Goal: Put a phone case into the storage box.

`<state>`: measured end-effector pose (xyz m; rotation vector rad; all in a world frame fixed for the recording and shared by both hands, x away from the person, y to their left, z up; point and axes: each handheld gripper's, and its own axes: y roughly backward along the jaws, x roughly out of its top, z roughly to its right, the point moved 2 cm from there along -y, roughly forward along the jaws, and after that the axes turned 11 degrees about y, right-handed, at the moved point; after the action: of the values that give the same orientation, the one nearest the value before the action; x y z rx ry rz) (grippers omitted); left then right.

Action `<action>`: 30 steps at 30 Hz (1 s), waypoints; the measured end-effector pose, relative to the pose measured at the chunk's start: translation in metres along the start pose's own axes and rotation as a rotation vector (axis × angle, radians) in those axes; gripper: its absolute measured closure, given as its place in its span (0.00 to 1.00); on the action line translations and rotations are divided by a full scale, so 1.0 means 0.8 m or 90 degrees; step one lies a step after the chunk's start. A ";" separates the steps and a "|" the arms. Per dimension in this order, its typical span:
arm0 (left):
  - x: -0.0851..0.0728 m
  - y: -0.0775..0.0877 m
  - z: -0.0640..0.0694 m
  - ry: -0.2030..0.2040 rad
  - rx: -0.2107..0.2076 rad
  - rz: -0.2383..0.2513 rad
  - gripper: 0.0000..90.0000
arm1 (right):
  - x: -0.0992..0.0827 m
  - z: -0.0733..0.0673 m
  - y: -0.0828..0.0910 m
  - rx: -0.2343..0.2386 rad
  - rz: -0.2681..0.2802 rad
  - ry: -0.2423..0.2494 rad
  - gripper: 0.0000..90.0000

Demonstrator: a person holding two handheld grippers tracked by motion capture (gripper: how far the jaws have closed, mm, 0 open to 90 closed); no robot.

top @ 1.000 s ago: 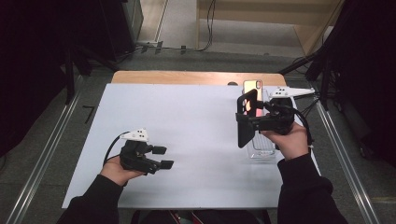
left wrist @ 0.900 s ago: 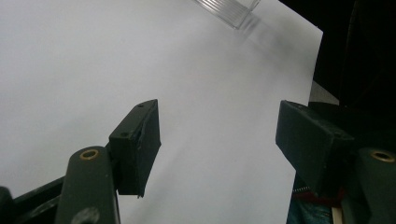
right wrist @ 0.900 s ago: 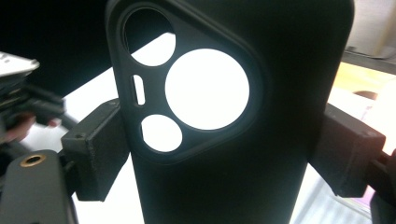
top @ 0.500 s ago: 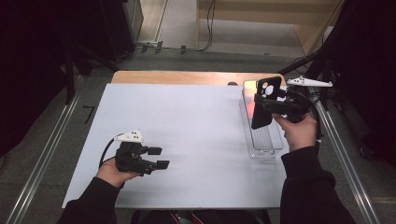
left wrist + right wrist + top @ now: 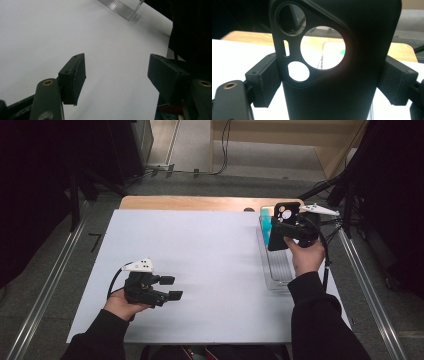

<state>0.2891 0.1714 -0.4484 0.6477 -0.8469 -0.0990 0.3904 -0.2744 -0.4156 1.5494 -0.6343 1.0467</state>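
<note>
A black phone case [image 5: 280, 226] with round camera cut-outs stands upright in my right gripper [image 5: 281, 234], whose jaws press on its two long edges. In the right gripper view the case [image 5: 337, 95] sits between the pads of the gripper [image 5: 332, 82]. It hangs over the far end of a clear plastic tray [image 5: 278, 270] at the table's right side. My left gripper [image 5: 171, 288] rests low at the front left of the white mat [image 5: 200, 255], open, with nothing between its jaws. In its own view the left gripper [image 5: 117, 72] looks across bare mat toward the tray [image 5: 120, 6].
A teal item [image 5: 265, 224] shows at the tray's far end, partly behind the case. A wooden board [image 5: 200, 202] runs along the mat's far edge. Metal rails flank the table on both sides.
My right gripper has carried the phone case to the right and farther away, over the tray's far end. The left gripper has stayed where it was.
</note>
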 end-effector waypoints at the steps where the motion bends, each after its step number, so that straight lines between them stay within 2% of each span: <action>1: 0.000 0.000 0.000 0.002 -0.001 0.002 0.35 | -0.002 0.000 -0.005 -0.004 -0.003 -0.001 0.14; 8: 0.000 0.001 -0.001 0.002 -0.002 0.004 0.35 | -0.015 0.007 -0.035 -0.025 -0.021 -0.017 0.14; 13: 0.000 0.001 -0.001 0.002 -0.003 0.004 0.35 | -0.020 0.011 -0.055 -0.026 -0.043 -0.032 0.14; 18: 0.000 0.000 -0.001 0.001 -0.005 0.004 0.35 | -0.025 0.014 -0.074 -0.031 -0.051 -0.045 0.14; 22: 0.000 0.000 -0.001 0.000 -0.005 0.004 0.35 | -0.025 0.013 -0.086 -0.037 -0.051 -0.033 0.14; 30: 0.000 -0.001 -0.003 0.000 -0.005 0.001 0.35 | -0.019 0.014 -0.103 -0.050 -0.055 -0.035 0.14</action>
<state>0.2909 0.1719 -0.4500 0.6391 -0.8465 -0.1009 0.4556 -0.2667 -0.4685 1.5280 -0.6327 0.9074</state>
